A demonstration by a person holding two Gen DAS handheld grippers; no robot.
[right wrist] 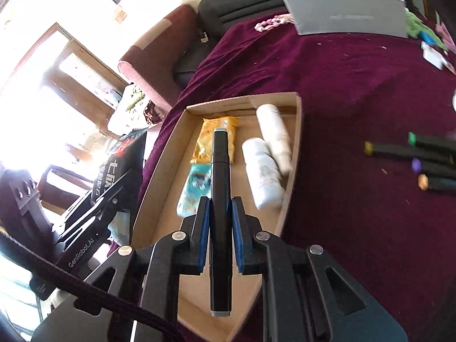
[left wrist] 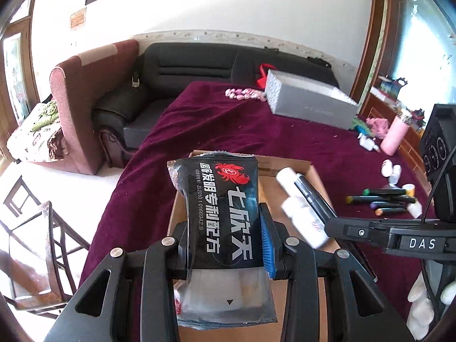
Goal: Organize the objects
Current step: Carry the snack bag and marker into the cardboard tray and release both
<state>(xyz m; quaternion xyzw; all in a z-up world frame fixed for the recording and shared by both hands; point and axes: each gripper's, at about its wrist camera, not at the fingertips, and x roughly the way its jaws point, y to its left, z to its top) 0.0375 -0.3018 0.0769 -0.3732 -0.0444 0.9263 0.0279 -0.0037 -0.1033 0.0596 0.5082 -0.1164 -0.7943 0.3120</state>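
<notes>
My left gripper (left wrist: 225, 222) is shut on a black snack packet (left wrist: 219, 208) with a red crab print, held over the shallow cardboard tray (left wrist: 316, 176). My right gripper (right wrist: 219, 213) is shut on a black marker (right wrist: 221, 199) with grey end caps, which hangs lengthwise above the cardboard tray (right wrist: 297, 131). In the tray lie two white bottles (right wrist: 265, 168), a yellow packet (right wrist: 228, 122) and a teal packet (right wrist: 192, 188). The left gripper and its packet (right wrist: 125, 154) show at the left of the right wrist view. The right gripper's marker (left wrist: 310, 193) shows in the left wrist view.
Several black markers (right wrist: 410, 156) with coloured caps lie loose on the maroon cloth (right wrist: 342, 85) right of the tray. A grey box (left wrist: 307, 99), a pink bottle (left wrist: 394, 134), small white bottles (left wrist: 390, 169) and pink beads (left wrist: 245, 94) sit farther back. A black sofa (left wrist: 199, 62) stands behind.
</notes>
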